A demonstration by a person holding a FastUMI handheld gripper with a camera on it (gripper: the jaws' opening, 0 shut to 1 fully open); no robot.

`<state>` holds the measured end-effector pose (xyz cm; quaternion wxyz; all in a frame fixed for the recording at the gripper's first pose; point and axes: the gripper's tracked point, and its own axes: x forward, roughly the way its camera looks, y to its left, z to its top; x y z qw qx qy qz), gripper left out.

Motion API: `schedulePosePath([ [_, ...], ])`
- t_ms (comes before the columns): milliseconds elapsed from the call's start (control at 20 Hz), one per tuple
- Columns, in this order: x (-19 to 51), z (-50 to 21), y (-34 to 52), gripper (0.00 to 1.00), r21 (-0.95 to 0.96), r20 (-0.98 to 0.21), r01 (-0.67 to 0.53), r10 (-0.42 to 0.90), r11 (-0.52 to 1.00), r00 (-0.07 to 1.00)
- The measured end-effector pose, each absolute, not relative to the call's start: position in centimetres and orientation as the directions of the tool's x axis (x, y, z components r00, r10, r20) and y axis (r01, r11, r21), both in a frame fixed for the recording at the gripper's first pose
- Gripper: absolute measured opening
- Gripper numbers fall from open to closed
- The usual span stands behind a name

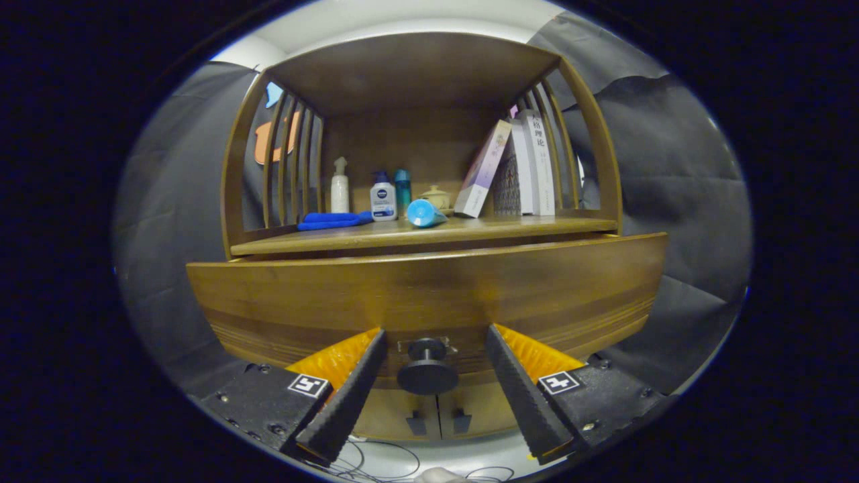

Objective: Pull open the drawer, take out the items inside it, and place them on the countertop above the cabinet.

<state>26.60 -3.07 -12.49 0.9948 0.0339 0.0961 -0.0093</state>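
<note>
1. Cabinet (429, 295): wooden, takes up the centre of the frame, with slatted curved sides and an open shelf under a wooden top.

2. Drawer (335, 295): the broad curved front across the middle of the frame. You can see its top edge standing forward of the shelf board above, most clearly at the right end. What lies inside is hidden from you.

3. Countertop (523, 228): the shelf board just above the drawer, carrying all the small items below.

4. Your gripper (435, 359): lower centre. The fingers (349, 396) are spread wide apart, one on each side of the knob, touching neither it nor each other.

5. Books (530, 168): upper right of the shelf, a few upright against the right slats, with one pale book (483, 168) leaning on them from the left.

6. Blue cloth (332, 219): lying flat at the left front of the shelf.

7. Drawer knob (427, 372): dark, round, lower centre, between your fingers and a little beyond their tips.

8. White spray bottle (339, 188): upright, back left of the shelf.

9. White bottle with a blue cap (383, 196): upright, centre, just beside the cloth.

10. Teal bottle (402, 188): upright, just behind the white one to its right.

11. Light blue tube (425, 213): lying on its side at the front centre of the shelf.

12. Small cream lidded pot (436, 196): at the back, behind the tube.

13. Two small lower door handles (439, 422): beneath the knob, bottom centre.
</note>
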Motion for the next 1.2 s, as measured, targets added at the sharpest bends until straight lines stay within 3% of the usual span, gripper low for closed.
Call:
schedulePosePath([
  [400, 32.2, -12.2, -3.1, 0.99, 0.083, -0.23, 0.022, -0.003, 0.996, 0.973],
  [700, 31.6, -12.0, -2.9, 0.99, 0.1, -0.249, -0.019, 0.044, 0.995, 0.968],
  [1200, 16.5, -3.6, -4.1, 0.99, 0.099, -0.111, -0.035, 0.046, 0.994, 0.993],
])
